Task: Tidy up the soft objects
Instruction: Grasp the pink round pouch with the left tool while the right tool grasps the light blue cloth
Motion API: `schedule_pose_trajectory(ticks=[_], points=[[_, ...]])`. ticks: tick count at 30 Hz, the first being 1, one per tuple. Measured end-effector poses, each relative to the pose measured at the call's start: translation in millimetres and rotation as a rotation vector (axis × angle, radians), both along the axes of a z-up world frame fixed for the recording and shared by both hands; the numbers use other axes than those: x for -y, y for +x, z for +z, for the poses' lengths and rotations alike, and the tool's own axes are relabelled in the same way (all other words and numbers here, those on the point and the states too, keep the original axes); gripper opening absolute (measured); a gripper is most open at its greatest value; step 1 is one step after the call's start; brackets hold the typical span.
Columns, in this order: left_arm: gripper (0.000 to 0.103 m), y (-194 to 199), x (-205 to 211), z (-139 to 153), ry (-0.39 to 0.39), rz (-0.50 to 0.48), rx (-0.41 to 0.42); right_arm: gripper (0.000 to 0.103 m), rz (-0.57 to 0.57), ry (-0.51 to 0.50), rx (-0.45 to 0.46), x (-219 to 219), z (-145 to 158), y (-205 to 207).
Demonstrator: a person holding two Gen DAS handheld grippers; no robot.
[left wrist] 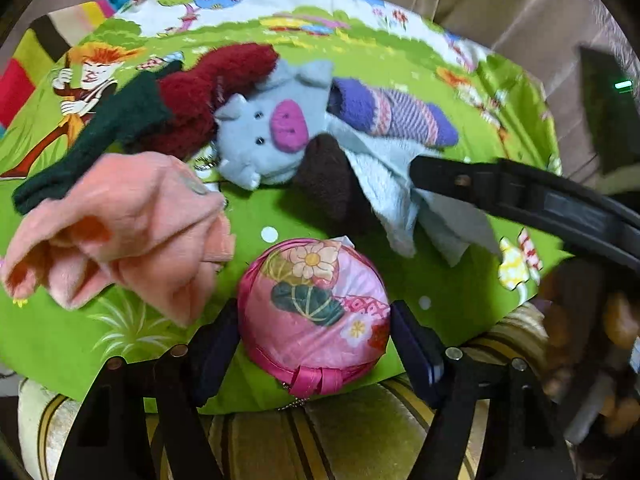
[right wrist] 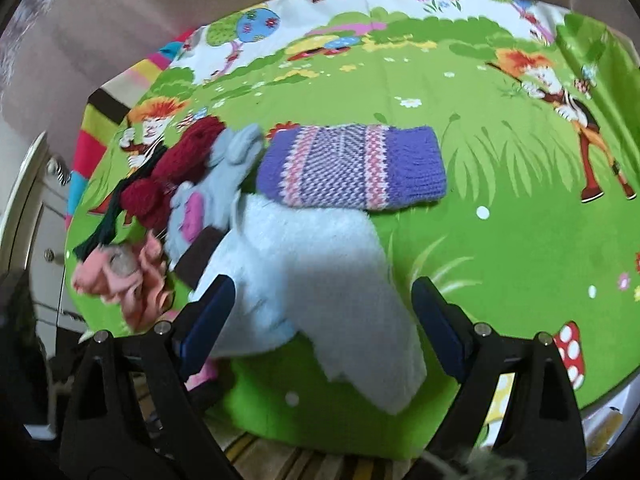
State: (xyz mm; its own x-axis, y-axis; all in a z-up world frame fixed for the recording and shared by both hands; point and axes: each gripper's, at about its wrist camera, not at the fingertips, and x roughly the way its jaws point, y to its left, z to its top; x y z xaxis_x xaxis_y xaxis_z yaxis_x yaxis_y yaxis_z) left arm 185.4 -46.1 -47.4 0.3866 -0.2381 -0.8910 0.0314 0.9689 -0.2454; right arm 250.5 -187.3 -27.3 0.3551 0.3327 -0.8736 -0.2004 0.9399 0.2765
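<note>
The left gripper (left wrist: 314,344) stands released, jaws straddling the pink pouch (left wrist: 314,312) at the cloth's near edge; the right gripper (right wrist: 322,316), also released, straddles the pale-blue towel (right wrist: 316,272).

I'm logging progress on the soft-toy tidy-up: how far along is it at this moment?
Nothing looks sorted yet. The blue pig plush, red knit, peach cloth and purple striped sock lie jumbled on the cartoon mat.

In hand: nothing gripped. The left gripper is open around the pink pouch; the right gripper is open over the white fleece.

Left: essentially everything.
</note>
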Motion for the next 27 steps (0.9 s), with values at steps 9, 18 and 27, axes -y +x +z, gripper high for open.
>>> schedule_pose_trajectory(ticks=[9,18,27], points=[[0.074,-18.5,-9.3,16.3,-0.036,0.022,0.069,0.054,-0.016,0.064,-0.052,2.5,-17.6,18.1],[0.074,-22.4,-15.7,22.3,-0.063,0.057,0.107,0.019,0.049,0.034,0.041,1.0,7.3,-2.4],[0.074,-36.0,-23.7,34.4,-0.096,0.091,0.153,0.017,0.041,0.019,0.162,17.6,48.2,-46.4]])
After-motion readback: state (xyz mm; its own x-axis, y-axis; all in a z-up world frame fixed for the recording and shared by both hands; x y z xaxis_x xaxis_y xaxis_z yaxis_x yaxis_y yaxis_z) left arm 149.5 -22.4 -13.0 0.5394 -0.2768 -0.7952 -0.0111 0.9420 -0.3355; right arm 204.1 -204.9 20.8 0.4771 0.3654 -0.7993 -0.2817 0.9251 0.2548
